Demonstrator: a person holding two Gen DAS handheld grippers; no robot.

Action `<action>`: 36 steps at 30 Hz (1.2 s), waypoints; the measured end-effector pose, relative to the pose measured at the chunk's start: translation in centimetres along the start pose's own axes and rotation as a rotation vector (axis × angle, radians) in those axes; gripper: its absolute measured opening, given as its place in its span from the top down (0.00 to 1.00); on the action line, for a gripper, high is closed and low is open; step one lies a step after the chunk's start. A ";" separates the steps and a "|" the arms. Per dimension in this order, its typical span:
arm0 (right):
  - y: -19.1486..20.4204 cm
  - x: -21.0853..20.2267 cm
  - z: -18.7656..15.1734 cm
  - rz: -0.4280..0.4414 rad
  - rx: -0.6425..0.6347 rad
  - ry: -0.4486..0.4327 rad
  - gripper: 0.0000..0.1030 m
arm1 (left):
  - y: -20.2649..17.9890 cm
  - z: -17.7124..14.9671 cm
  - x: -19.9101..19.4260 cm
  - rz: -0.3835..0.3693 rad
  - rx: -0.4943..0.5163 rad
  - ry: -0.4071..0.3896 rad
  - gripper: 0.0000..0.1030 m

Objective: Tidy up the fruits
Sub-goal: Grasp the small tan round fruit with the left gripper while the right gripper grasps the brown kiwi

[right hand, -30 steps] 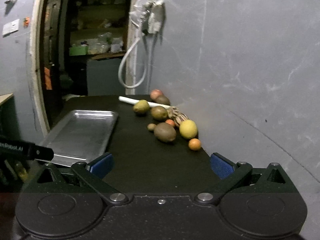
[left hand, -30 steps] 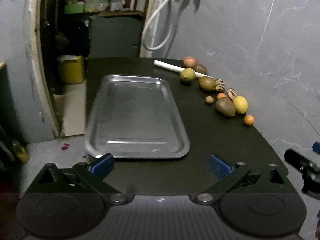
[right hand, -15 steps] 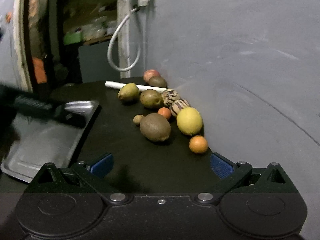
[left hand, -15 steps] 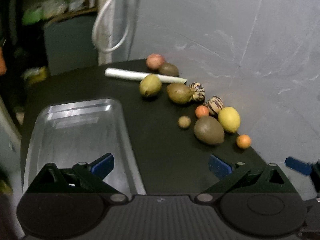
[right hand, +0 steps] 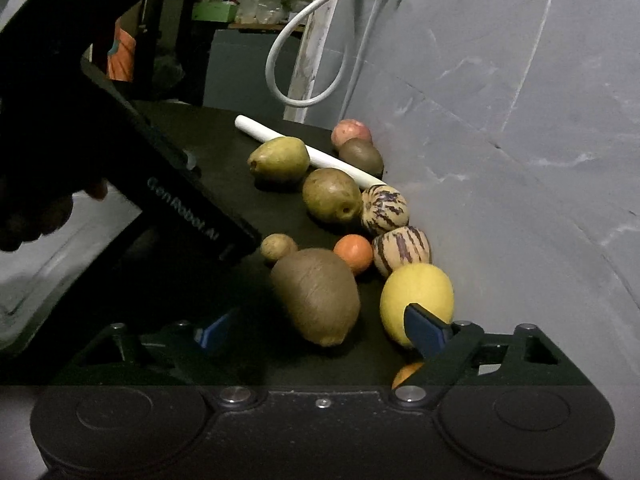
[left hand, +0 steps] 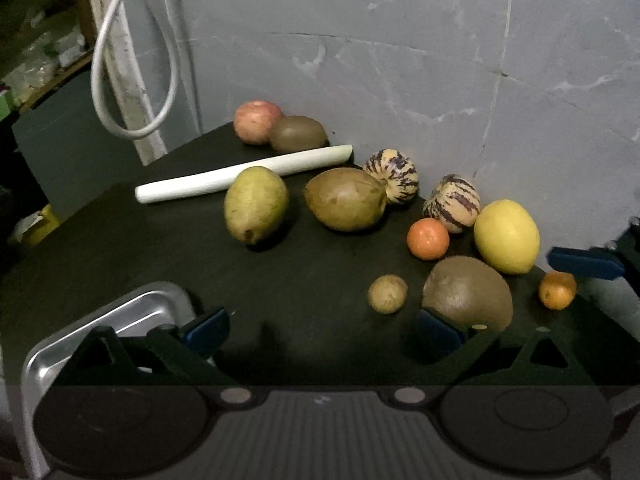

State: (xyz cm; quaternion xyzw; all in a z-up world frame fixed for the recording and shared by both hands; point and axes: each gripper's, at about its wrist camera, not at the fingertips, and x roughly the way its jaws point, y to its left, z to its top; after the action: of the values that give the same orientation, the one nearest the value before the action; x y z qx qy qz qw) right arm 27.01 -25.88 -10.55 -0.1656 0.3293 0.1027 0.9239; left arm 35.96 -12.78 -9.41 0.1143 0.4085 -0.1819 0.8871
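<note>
A row of fruit lies on the black table (left hand: 160, 248) along the grey wall. My right gripper (right hand: 320, 330) has its jaws closing around the large brown kiwi (right hand: 316, 296); its blue pads stand clear of the skin on both sides. A lemon (right hand: 416, 292) sits just outside its right finger. My left gripper (left hand: 320, 330) is open and empty, with a small tan fruit (left hand: 387, 294) just ahead and the same kiwi (left hand: 468, 300) by its right finger. The right gripper's fingertip (left hand: 584, 262) shows at the right edge. The metal tray (left hand: 100, 320) lies at lower left.
Further along the row lie two oranges (left hand: 428, 238) (left hand: 557, 290), two striped melons (left hand: 394, 176) (left hand: 452, 202), a brown-green fruit (left hand: 346, 200), a green mango (left hand: 256, 204), a white stalk (left hand: 240, 176), an apple (left hand: 258, 122) and another kiwi (left hand: 298, 134). The left gripper's body (right hand: 180, 200) crowds the kiwi's left.
Both grippers have moved down and in toward the fruit row. The tray slid to the left view's lower left. The right jaws have narrowed, with the large kiwi now between them.
</note>
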 end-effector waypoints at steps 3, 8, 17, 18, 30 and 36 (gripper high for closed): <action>-0.4 1.2 0.2 0.003 -0.012 -0.001 0.17 | -0.1 0.0 1.0 -0.015 -0.012 0.008 0.04; 0.0 2.2 0.2 0.044 -0.054 -0.013 0.24 | -0.3 0.0 2.2 -0.027 -0.036 0.021 0.10; 0.9 3.3 0.3 0.050 -0.095 0.010 0.36 | -0.5 0.0 3.3 -0.074 -0.030 0.031 0.25; 0.8 3.4 0.3 0.049 -0.086 0.009 0.37 | -0.6 0.0 3.4 -0.076 -0.027 0.030 0.27; 0.9 3.8 0.3 0.023 -0.089 0.009 0.42 | -0.9 0.5 3.6 -0.110 -0.022 0.004 0.46; 1.0 3.8 0.3 0.014 -0.114 0.011 0.43 | -1.0 0.5 3.7 -0.155 -0.041 0.013 0.66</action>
State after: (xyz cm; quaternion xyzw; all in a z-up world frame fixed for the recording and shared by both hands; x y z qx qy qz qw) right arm 29.78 -24.53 -13.03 -0.2161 0.3289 0.1267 0.9105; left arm 38.07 -14.73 -12.02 0.0654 0.4258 -0.2410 0.8697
